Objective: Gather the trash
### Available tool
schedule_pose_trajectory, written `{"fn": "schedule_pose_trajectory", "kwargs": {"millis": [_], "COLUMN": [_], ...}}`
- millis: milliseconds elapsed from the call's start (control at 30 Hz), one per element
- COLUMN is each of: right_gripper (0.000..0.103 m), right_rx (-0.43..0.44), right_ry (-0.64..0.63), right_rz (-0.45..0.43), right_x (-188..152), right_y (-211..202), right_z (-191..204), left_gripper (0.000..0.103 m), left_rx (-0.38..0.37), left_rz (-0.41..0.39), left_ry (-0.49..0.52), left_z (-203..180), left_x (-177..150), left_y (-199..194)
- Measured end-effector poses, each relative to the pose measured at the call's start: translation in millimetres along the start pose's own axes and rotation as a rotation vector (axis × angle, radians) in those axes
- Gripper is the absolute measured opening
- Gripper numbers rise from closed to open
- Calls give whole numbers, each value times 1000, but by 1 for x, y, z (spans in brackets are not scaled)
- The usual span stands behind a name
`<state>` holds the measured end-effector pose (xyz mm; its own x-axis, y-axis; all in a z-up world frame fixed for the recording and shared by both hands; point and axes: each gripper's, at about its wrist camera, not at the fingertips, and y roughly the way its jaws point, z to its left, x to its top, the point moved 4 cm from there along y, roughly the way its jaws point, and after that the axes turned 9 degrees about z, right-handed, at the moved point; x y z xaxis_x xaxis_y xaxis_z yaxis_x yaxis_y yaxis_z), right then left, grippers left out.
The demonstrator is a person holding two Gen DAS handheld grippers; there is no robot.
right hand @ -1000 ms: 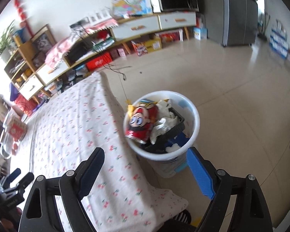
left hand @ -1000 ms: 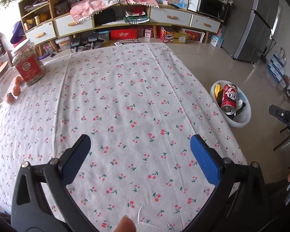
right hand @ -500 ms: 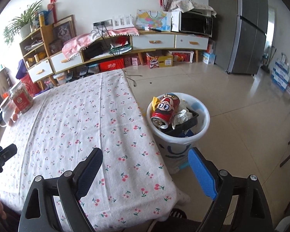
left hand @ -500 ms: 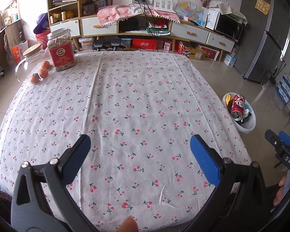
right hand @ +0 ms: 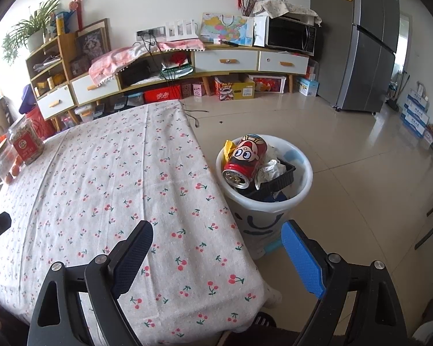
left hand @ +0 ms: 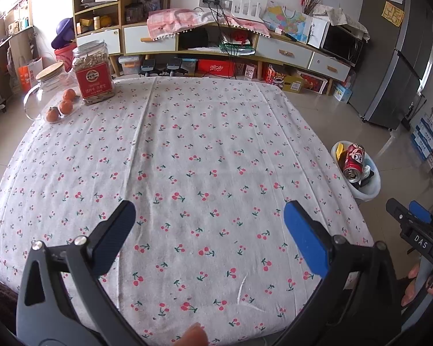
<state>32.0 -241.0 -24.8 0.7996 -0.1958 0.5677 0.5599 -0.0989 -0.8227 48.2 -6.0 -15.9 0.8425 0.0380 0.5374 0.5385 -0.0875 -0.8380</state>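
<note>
Cherry-print tablecloth (left hand: 205,150); far left corner: red-label jar (left hand: 93,72), glass jar with cork lid (left hand: 47,86), 3 oranges (left hand: 61,106) beside them.

My left camera looks down across the surface (left hand: 205,150) from its near edge; my right camera faces its right corner. Both share the bin (right hand: 300,190), right of frame.

bin (right hand: 300,173) on floor just right of table (left hand: 216,121); can (right hand: 246,160) in bin atop other trash; jar (left hand: 93,72), oranges (left hand: 62,105) at table's far left corner.
</note>
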Motion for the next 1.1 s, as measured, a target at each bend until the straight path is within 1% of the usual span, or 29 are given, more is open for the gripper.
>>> {"fn": "schedule_pose_trajectory", "kwargs": {"millis": [1100], "right_gripper": [92], "right_rx": [-11], "right_ry": [1], "right_rz": [-8], "right_x": [1], "right_y": [-2], "right_z": [0], "left_gripper": [102], "left_rx": [-12], "left_rz": [-20], "left_ry": [1], "left_z": [-8], "left_x": [1], "left_y": [-7]}}
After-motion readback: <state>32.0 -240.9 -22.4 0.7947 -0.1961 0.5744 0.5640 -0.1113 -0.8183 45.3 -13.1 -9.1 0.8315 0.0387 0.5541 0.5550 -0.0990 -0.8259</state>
